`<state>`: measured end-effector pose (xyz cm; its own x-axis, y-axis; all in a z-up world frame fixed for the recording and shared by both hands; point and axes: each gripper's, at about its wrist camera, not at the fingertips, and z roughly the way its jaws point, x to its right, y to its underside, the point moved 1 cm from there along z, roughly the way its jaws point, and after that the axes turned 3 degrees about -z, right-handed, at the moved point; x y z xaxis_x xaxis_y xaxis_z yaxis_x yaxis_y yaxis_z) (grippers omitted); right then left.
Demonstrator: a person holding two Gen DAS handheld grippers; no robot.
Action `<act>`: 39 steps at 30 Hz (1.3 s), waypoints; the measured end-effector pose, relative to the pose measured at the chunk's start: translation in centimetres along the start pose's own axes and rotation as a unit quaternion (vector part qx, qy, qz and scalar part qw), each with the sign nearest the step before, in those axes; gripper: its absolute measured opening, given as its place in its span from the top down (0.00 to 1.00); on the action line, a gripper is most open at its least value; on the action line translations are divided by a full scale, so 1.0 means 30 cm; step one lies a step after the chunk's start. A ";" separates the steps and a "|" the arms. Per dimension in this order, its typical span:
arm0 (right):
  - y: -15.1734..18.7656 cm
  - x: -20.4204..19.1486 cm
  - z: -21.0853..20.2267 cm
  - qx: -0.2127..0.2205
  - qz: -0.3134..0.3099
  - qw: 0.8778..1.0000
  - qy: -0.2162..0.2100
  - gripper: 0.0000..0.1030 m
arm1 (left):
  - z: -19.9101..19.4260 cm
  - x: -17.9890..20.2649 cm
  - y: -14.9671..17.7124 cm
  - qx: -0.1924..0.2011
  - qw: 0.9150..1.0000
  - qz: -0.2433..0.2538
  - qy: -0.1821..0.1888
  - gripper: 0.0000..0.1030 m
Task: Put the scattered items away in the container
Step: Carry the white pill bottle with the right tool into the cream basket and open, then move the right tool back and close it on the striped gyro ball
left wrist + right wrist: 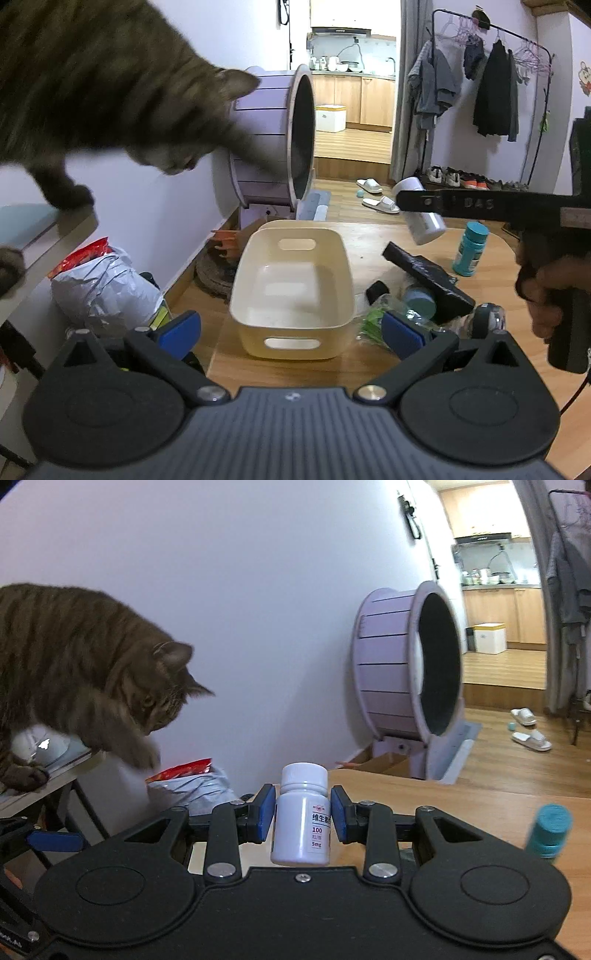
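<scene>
A cream plastic bin (291, 284) stands empty on the wooden table (280, 365). My left gripper (291, 328) is open, its blue pads on either side of the bin's near end, holding nothing. My right gripper (303, 818) is shut on a white pill bottle (301, 818) and holds it in the air; in the left wrist view that bottle (424, 218) hangs above the table, right of the bin. Beside the bin lie a black box (428, 280), a teal bottle (471, 249), a blue-capped bottle (419, 301) and green packaging (373, 323).
A tabby cat (85, 664) leans off a side shelf (44, 236) at the left, one paw reaching down. A silver and red bag (103, 284) sits below it. A purple cat wheel (277, 136) stands behind the table. Slippers (380, 205) lie on the floor.
</scene>
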<state>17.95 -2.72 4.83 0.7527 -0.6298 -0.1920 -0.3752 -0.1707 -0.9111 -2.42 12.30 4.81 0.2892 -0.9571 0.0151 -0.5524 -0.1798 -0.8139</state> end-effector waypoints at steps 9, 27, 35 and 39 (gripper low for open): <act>0.031 -0.047 0.126 -0.016 -0.005 1.000 -0.018 0.68 | 0.004 -0.066 0.013 -0.002 1.000 -0.008 0.008 0.00; 0.050 -0.123 0.210 -0.049 -0.032 0.998 -0.027 0.63 | 0.071 -0.124 0.033 -0.023 0.999 -0.029 0.009 0.00; 0.041 -0.124 0.130 -0.051 -0.052 0.997 -0.002 0.33 | 0.072 -0.093 0.038 -0.023 0.999 -0.028 0.014 0.00; 0.047 -0.088 0.065 -0.048 -0.054 0.997 0.020 0.22 | 0.071 -0.059 0.043 -0.022 0.999 -0.020 0.019 0.00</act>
<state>16.48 0.18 3.35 0.7706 -0.6325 -0.0781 -0.3448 -0.3106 -0.8858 -1.99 14.23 2.51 0.2817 -0.9570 0.0698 -0.5750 -0.2266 -0.7861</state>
